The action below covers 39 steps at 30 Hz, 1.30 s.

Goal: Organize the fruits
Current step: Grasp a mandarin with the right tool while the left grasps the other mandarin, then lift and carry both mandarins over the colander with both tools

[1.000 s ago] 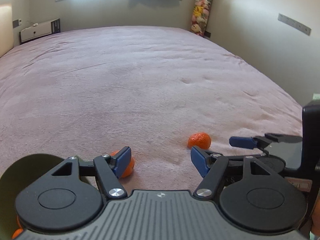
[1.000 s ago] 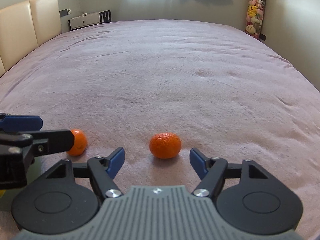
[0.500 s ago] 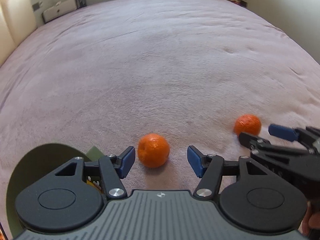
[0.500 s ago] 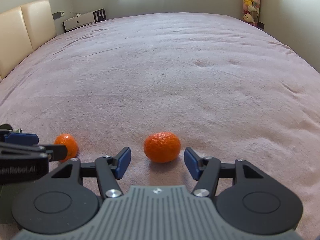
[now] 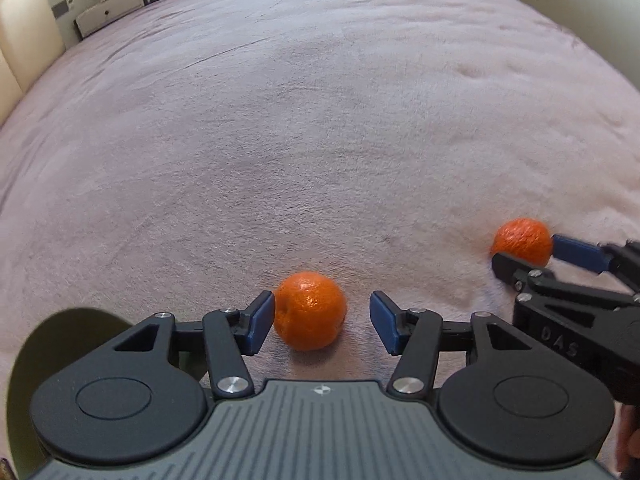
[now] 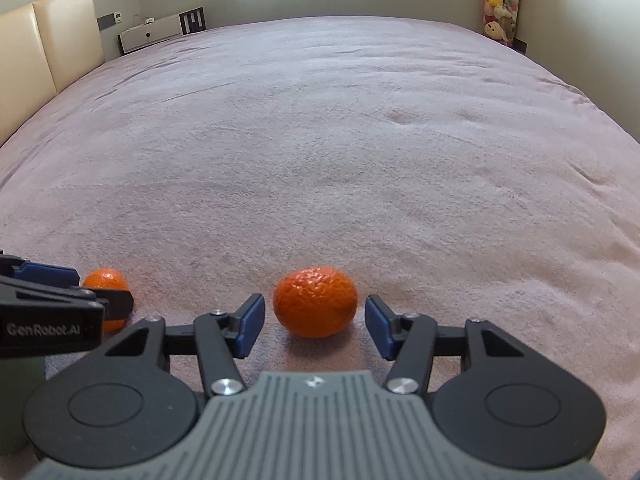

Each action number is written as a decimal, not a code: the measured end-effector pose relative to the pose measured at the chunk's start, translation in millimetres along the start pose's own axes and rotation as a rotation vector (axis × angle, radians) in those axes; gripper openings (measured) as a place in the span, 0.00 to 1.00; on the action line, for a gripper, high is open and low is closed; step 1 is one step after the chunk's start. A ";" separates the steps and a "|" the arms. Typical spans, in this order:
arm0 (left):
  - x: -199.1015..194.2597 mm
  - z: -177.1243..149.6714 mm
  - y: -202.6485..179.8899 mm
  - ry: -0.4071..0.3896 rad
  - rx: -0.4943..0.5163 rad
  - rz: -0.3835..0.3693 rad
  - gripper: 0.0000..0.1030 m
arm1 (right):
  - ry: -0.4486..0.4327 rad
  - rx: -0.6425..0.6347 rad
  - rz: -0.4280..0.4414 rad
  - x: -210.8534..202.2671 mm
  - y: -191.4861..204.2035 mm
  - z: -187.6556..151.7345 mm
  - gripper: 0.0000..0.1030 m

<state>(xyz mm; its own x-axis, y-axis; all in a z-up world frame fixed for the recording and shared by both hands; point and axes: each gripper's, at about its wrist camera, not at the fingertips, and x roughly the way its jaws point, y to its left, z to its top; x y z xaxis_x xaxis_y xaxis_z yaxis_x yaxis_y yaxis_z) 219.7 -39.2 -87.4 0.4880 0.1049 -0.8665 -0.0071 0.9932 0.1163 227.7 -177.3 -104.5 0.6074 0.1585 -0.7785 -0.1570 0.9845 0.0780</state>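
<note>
We have two tools over the pink bed (image 6: 360, 160), and each one has its own orange right in front of it. Our left tool (image 5: 322, 322) points down at the left orange (image 5: 310, 310), which sits between its two blue pads. The orange is a bit off to the left side, so the left pad (image 5: 260, 320) looks like it is touching or almost touching it, while the right pad has a gap. Our right tool (image 6: 315, 322) has the right orange (image 6: 315, 302) just ahead of its tips, about in the middle, with a small gap on each side. Both tools are about half open and closing, and neither one is squeezing its fruit yet. We think each tool needs to slide a little more forward and down so the pads get around the fat middle. The right orange is wider than it is tall, and its long way runs from pad to pad. Both fruits are bright orange, bumpy and shiny. A dark green round thing (image 5: 52, 344) sits low on the left of our left tool.
</note>
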 end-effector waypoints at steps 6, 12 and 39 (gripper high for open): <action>7.8 -1.7 -10.4 0.008 0.073 0.064 0.48 | 0.009 0.006 0.005 0.2 -0.8 -3.7 0.47; 7.6 -1.6 -9.9 -0.005 0.075 0.054 0.42 | 0.003 0.015 0.019 1.7 -3.6 -1.7 0.43; -105.8 -28.1 14.4 -0.193 -0.058 -0.088 0.39 | -0.069 -0.004 0.109 -72.1 19.2 13.3 0.41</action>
<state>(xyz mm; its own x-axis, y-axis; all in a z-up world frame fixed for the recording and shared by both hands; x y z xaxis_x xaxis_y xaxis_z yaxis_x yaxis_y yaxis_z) 143.5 -34.7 -7.7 0.6466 0.0116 -0.7627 -0.0043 0.9999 0.0116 191.3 -168.8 -38.6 0.6387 0.2696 -0.7207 -0.2281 0.9608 0.1574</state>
